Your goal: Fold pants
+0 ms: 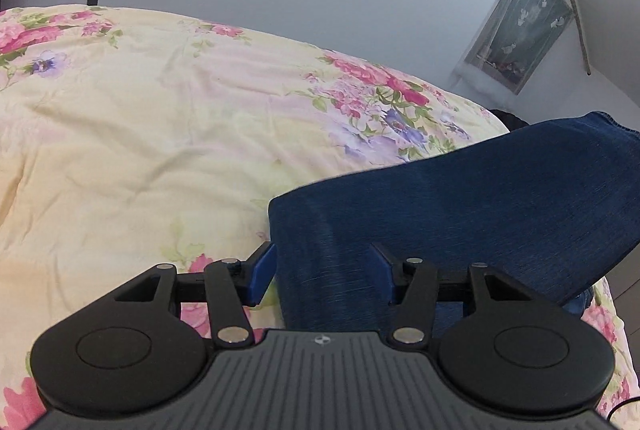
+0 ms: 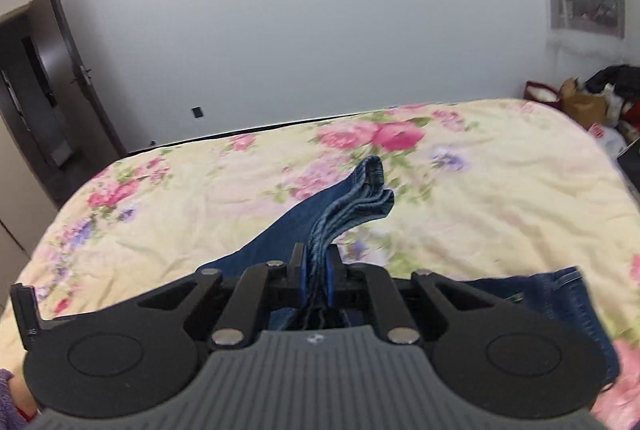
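**Right gripper pinches the jeans above the bed, left gripper stands spread**

The right gripper point(image 2: 316, 270) tilts downward over the floral yellow quilted bed point(image 2: 500, 198). Its jaws are pressed together on a bunched fold of the dark blue denim pants point(image 2: 352, 206); the cloth runs from the pads toward 12 o'clock, its hemmed end sticking up free of the quilt. More denim lies on the bed at 4 o'clock of the gripper.

The left gripper point(image 1: 326, 270) also slants down toward the bed. Its jaws stand spread, and a broad flat panel of the pants point(image 1: 480, 198) passes between the blue pads, reaching toward 2 o'clock to the bed's edge. The left pad sits just beside the cloth's edge; whether either pad presses on the denim cannot be told.

A purple sleeve point(image 2: 8, 406) shows at 8 o'clock in the right wrist view.
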`<state>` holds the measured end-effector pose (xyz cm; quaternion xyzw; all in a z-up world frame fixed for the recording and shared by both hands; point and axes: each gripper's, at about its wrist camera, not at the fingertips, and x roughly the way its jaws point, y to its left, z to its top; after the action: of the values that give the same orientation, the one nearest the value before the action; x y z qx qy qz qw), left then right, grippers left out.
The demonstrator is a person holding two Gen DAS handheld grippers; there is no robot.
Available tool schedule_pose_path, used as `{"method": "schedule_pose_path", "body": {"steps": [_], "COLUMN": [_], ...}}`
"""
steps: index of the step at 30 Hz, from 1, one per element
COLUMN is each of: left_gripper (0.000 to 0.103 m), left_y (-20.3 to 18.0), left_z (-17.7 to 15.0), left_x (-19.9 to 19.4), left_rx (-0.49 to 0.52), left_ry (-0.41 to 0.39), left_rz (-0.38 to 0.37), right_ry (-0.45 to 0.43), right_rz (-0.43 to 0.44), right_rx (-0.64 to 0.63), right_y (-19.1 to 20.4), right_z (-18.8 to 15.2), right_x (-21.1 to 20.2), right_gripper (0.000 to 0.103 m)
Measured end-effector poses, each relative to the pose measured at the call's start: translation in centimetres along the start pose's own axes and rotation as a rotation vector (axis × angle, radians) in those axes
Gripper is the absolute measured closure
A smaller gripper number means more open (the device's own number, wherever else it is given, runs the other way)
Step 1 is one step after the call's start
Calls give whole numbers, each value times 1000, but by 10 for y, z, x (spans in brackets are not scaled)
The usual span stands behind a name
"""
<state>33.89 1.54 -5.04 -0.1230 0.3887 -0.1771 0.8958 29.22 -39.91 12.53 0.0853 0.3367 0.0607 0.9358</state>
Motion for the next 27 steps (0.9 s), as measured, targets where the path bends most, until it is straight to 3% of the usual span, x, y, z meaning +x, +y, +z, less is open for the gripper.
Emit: {"method": "schedule_pose_path", "body": {"steps": [6,10,17,19,23,27], "left_gripper": [47,51,60,60,60,60], "left_y": [-37,-64,-91,-90,-92,-95], "left_z": [-6,-14,-29,-28,-17,-15], "left_x": [34,62,107,110,110,126], "left_rx": [85,154,252,247,260,281], "left_ry": [30,58,103,93,69,77], "left_rz": [-32,-45,-12,-18,-25,20], "right_ry": [21,80,159,166,83,156], "right_rz": [-213,-299,-367,-364,-330,-370], "right_rx": [-59,-36,36,38,-100,-119], "right_y": [-79,-136,-212,-219,-204,-226], "right_z": [5,-14,-63,-72,-63,-73], "right_x": [-15,15,78,87,75,104], "right_gripper": [99,100,100,100,101,101]}}
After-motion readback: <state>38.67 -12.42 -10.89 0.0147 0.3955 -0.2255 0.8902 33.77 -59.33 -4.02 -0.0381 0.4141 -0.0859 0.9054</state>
